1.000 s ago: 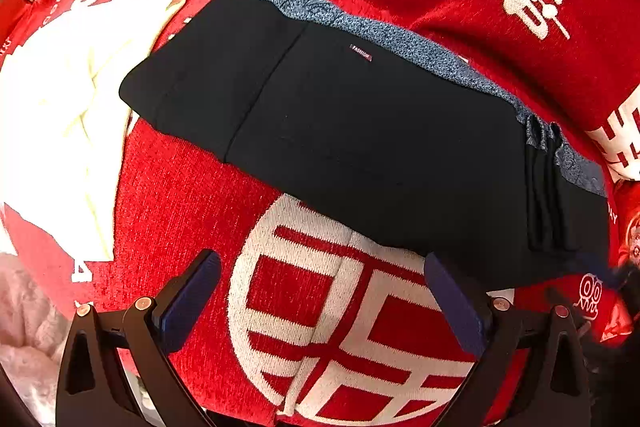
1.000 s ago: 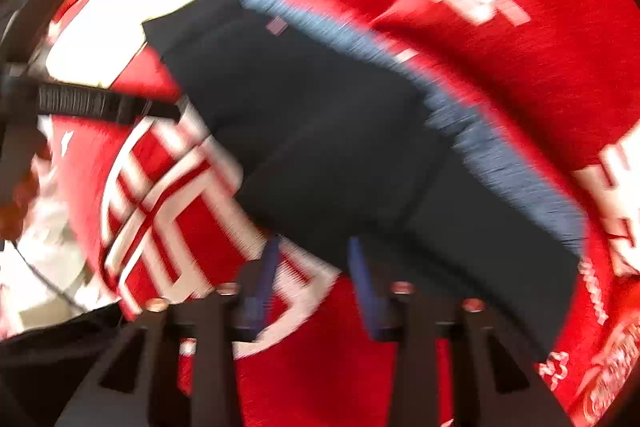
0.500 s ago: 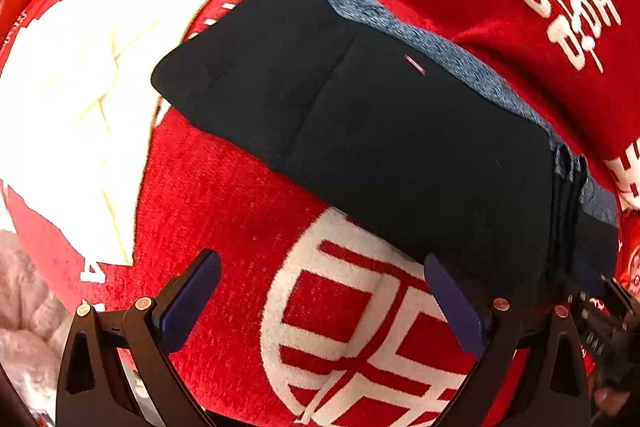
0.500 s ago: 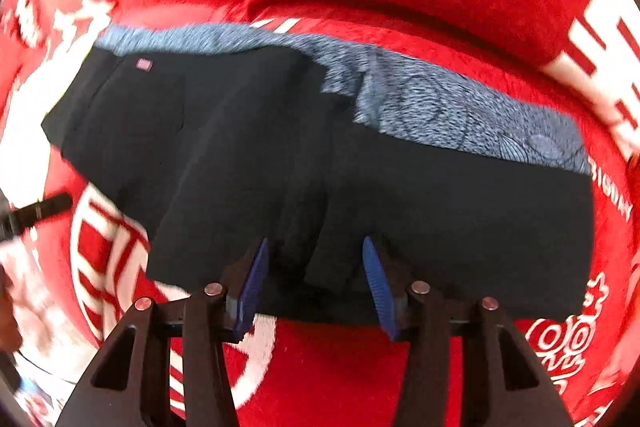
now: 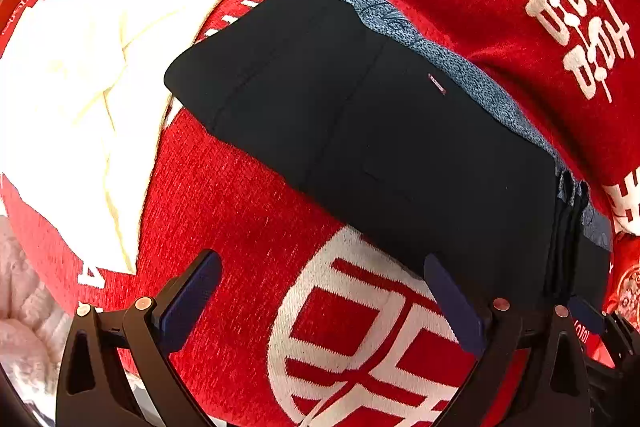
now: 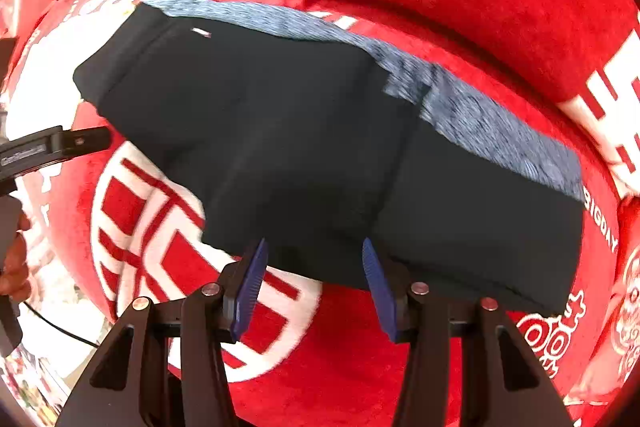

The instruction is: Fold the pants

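The black pants (image 5: 380, 147) lie folded in a flat rectangle on the red blanket, with a blue-grey patterned lining strip (image 5: 460, 67) along the far edge. They also show in the right wrist view (image 6: 320, 155). My left gripper (image 5: 320, 303) is open and empty, just short of the pants' near edge. My right gripper (image 6: 316, 287) is open and empty, its fingertips at the near edge of the pants, not clamped on the cloth. The left gripper's finger (image 6: 52, 147) shows at the left of the right wrist view.
The red blanket (image 5: 248, 219) with white characters covers the whole surface. A cream garment (image 5: 88, 75) lies left of the pants. A pink fuzzy cloth (image 5: 24, 315) is at the lower left. A raised red fold (image 6: 460, 7) runs behind the pants.
The right gripper swung over the pants and now sits at their near edge with its jaws wider. The left gripper drifted slightly; the pants have not moved.
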`<state>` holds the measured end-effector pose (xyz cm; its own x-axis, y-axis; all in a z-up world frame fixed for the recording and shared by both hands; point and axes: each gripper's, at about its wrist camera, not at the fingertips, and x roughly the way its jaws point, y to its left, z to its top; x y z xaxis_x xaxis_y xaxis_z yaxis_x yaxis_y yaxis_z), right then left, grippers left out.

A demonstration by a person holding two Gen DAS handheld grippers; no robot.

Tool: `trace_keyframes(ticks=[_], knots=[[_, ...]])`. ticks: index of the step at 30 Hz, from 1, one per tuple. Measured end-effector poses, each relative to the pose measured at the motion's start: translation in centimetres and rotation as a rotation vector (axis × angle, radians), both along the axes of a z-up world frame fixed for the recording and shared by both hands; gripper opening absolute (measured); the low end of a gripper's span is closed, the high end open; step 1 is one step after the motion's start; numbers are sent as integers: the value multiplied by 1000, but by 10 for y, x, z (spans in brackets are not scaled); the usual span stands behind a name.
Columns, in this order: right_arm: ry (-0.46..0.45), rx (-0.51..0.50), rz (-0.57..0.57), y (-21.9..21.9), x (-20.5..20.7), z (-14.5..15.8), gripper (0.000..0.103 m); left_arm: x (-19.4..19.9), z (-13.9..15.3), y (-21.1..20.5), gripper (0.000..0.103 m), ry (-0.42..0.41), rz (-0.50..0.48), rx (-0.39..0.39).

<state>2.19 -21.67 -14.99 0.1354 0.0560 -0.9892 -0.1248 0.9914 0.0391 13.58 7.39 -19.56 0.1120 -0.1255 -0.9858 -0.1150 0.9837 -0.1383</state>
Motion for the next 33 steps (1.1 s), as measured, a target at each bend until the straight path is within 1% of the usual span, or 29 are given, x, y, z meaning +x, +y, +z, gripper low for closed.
trace_keyframes(ticks=[7,12,19,22,25,27,29,33], knots=[[11,40,15,17,18,-6,55,8,0,1,102,-1,3,-3],[21,39,2,20,30,-12,56,16,-4,2,102,2,7,-10],[3,40,-46,12,44,-12,61,27,-9,1,102,4,2,-23],[25,56,-99,3,48,-21,64,32,-13,0,102,13,3,-33],[111,98,-164,-5,43,-44,65,34,-18,3,102,23,27,-59],[73,103,-163,-4,37,-42,66,36,-19,5,102,16,40,-76],[67,79,-132,1,36,-43,67,38,-20,10,102,3,54,-99],[74,81,-115,6,37,-46,70,42,-26,23,102,-5,105,-164]])
